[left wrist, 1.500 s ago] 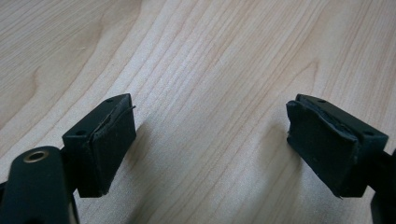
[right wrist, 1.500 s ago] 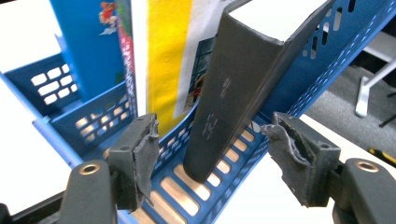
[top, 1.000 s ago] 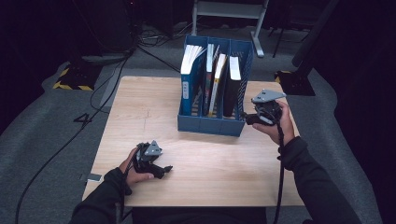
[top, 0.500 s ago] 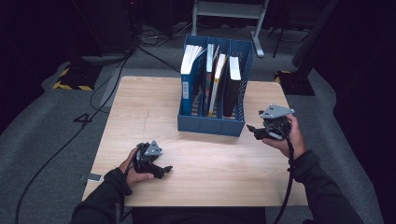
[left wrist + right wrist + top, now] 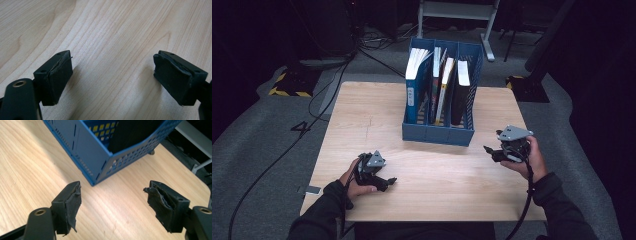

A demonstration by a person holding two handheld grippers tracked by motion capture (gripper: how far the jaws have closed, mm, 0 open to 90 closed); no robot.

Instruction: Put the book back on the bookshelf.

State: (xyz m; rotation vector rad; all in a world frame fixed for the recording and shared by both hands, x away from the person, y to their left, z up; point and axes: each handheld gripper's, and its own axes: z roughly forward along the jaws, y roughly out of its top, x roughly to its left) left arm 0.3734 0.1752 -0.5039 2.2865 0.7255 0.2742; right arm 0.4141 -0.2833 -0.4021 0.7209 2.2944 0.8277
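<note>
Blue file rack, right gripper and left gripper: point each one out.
Blue file rack (image 5: 437,134), high view, on its front wall.
Right gripper (image 5: 490,151), high view, midway between its fingertips.
Left gripper (image 5: 112,80), left gripper view, midway between its fingertips, over bare wood.

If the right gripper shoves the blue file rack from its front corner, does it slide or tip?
Probably slides: the blue file rack sits flat on the wooden table. Its books likely make it heavy. A corner push near the right gripper may swivel it.
</note>
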